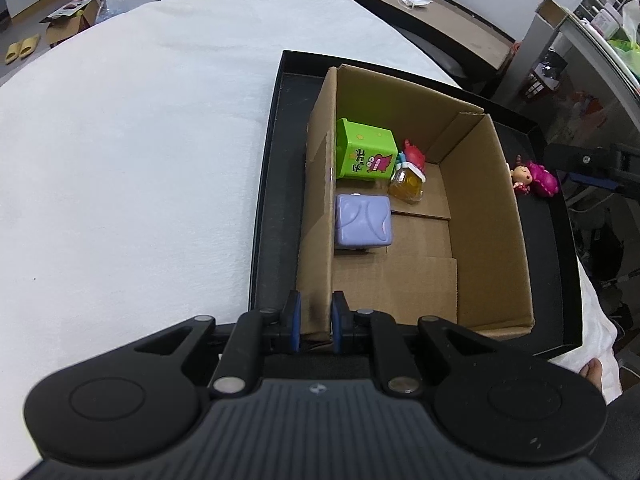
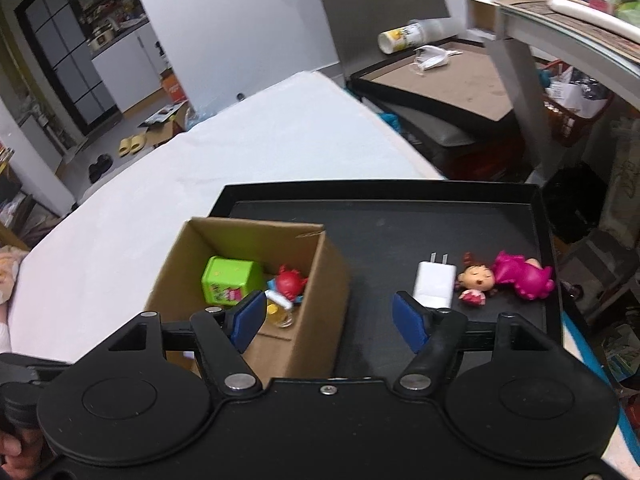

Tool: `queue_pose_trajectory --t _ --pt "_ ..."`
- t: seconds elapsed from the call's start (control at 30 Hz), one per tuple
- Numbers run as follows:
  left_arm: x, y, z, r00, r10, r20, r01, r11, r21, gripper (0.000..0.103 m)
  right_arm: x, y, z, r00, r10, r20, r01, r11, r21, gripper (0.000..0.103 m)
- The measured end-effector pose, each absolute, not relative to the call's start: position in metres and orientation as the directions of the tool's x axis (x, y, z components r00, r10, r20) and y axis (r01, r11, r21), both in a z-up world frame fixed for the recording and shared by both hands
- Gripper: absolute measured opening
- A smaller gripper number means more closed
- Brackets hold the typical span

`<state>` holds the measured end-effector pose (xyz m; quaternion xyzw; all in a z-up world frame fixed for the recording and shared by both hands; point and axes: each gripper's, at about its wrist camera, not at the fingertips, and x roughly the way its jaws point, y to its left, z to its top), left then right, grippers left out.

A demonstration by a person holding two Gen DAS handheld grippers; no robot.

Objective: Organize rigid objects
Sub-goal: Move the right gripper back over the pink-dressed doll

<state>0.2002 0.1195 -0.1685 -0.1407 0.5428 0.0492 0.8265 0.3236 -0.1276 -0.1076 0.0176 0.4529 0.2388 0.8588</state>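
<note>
A white cloth-covered table [image 1: 132, 152] fills most of the left wrist view, and on its right part sits a black tray [image 1: 272, 184] with a raised rim. Inside the tray stands an open cardboard box [image 1: 488, 216], set toward the tray's left side in the right wrist view, with bare black tray floor to its right.

The left gripper [image 1: 316, 316] is clamped on the box's near left wall, one blue pad on the outer face and one on the inner face, at the corner closest to the camera. The right gripper [image 2: 330, 316] hangs with its jaws parted and nothing between the pads; its left pad is over the box's right side, its right pad over the tray floor, so the box's right wall lies below the gap.

In the box, against the left wall, are a green cube [image 1: 366, 154] printed with a cartoon and, nearer the left gripper, a lilac cube [image 1: 362, 220]. Just right of the green cube are a small amber jar [image 1: 406, 186] and a red figure [image 2: 290, 282], touching each other.

On the tray floor outside the box, a white charger plug [image 2: 434, 284] lies just beyond the right gripper's right pad, and a pink doll [image 2: 508, 280] lies on its side just right of the plug
</note>
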Motion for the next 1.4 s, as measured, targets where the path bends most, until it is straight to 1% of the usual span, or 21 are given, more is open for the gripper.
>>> queue_pose_trajectory --t 0.3,0.6,0.83,1.0,1.1,1.4 --pt "0.205 0.113 -0.167 0.383 -0.039 -0.923 -0.259 0.954 -0.148 0.014 0.336 -0.148 -0.111 0.557 0.382 -0.737 -0.327 0.917 0.228 0.069" --pt "0.211 0.108 -0.167 0.363 -0.018 -0.932 -0.272 0.954 -0.124 0.014 0.358 -0.164 -0.131 0.561 0.311 -0.767 -0.296 0.941 0.165 0.069" --pt "0.213 0.103 -0.166 0.35 0.009 -0.937 -0.279 0.956 -0.095 0.014 0.375 -0.17 -0.138 0.542 0.323 -0.776 -0.378 0.918 0.119 0.069" --pt "0.216 0.1 -0.167 0.342 0.019 -0.939 -0.281 0.956 -0.083 0.014 0.381 -0.18 -0.142 0.511 0.366 -0.778 -0.481 0.872 0.094 0.069" --pt "0.216 0.1 -0.165 0.342 0.023 -0.939 -0.285 0.955 -0.08 0.014 0.379 -0.182 -0.144 0.51 0.364 -0.779 -0.551 0.834 0.028 0.069" --pt "0.217 0.098 -0.167 0.332 0.035 -0.943 -0.285 0.956 -0.065 0.014 0.392 -0.199 -0.164 0.48 0.325 -0.815 -0.57 0.822 -0.007 0.069"
